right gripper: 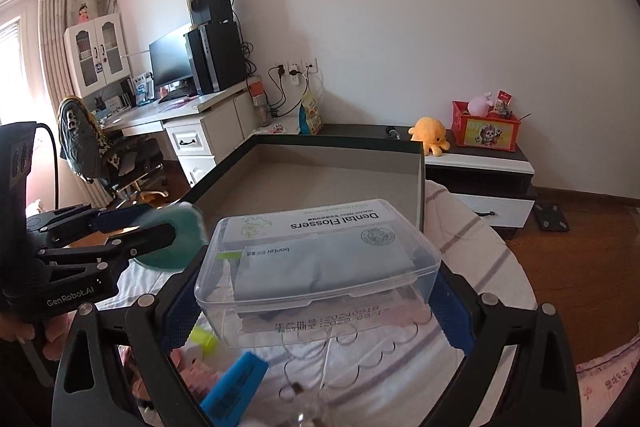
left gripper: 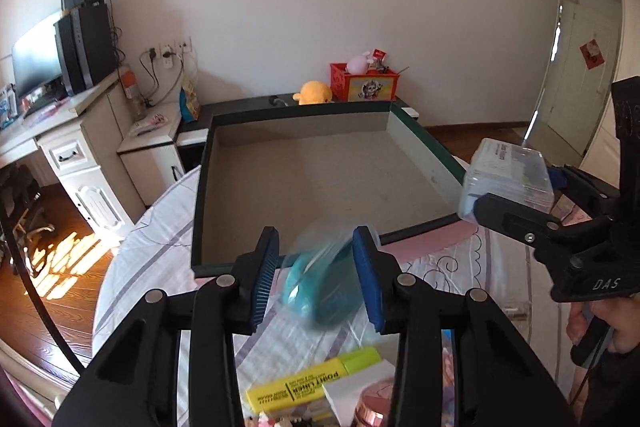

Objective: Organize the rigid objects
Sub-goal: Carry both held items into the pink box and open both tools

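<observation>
A yellow highlighter (left gripper: 316,383) lies nearest on the bed, beyond it the left tongs (left gripper: 320,267) clench a blurred teal object (left gripper: 316,283) and the right tongs (right gripper: 316,303) grip the clear floss box (right gripper: 320,259), both just short of the empty tray (left gripper: 288,123), so each should clear the near rim before lowering flat.

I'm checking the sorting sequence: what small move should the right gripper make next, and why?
Probably carry the dental flosser box forward over the tray rim, then lower it: the right gripper already clamps it just short of the tray, whose floor looks bare.
</observation>
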`<state>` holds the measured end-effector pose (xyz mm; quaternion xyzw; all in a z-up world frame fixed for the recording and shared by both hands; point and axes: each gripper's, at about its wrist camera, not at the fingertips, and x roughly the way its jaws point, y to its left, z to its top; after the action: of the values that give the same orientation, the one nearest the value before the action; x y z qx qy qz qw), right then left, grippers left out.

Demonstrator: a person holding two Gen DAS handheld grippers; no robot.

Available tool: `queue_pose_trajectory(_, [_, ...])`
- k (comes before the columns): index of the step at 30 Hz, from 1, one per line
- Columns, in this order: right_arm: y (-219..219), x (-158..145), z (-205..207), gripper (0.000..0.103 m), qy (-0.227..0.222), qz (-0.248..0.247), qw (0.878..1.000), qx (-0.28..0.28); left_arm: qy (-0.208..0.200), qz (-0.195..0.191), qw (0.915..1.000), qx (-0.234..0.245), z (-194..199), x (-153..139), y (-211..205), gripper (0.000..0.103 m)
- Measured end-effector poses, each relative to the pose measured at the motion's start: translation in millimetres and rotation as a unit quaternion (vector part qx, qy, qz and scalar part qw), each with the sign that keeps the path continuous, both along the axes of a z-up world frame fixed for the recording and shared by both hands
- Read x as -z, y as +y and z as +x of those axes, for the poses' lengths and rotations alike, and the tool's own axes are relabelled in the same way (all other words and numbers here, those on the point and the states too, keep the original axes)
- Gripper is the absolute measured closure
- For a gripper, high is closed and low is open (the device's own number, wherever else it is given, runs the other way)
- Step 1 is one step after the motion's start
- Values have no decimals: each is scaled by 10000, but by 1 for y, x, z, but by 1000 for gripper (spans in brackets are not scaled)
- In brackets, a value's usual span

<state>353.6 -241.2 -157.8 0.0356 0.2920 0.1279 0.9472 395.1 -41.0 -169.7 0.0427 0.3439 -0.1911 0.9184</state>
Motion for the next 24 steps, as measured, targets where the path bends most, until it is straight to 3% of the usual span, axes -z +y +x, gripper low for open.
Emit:
queue_pose_trajectory(5, [8,21,57,6,512,-189,9985,80,412,206,9988,-135,40,31,-7,65])
queue_pose_trajectory(7, [7,28,67,6,669,-162,9976,65,367,171,9991,-118,39,32,-5,59])
queue_pose_trajectory(10, [2,26,67,10,625,-131,9979,68,269,56,9996,6,20,28,-2,23])
queue_pose_trajectory(11, [1,28,66,10,685,-122,9976,62,202,107,9997,127,11,28,-2,16])
queue_pose_trajectory(13, [2,30,65,10,687,-132,9975,27,171,275,9991,262,-1,31,-6,16])
queue_pose_trajectory(18, [4,31,65,10,766,-123,9970,61,550,780,9942,493,-4,57,-27,14])
queue_pose_trajectory(21, [4,31,65,10,814,-121,9966,53,795,816,9925,439,6,67,-35,14])
queue_pose_trajectory(24, [3,31,68,10,891,-121,9959,83,944,932,9904,386,16,74,-40,31])
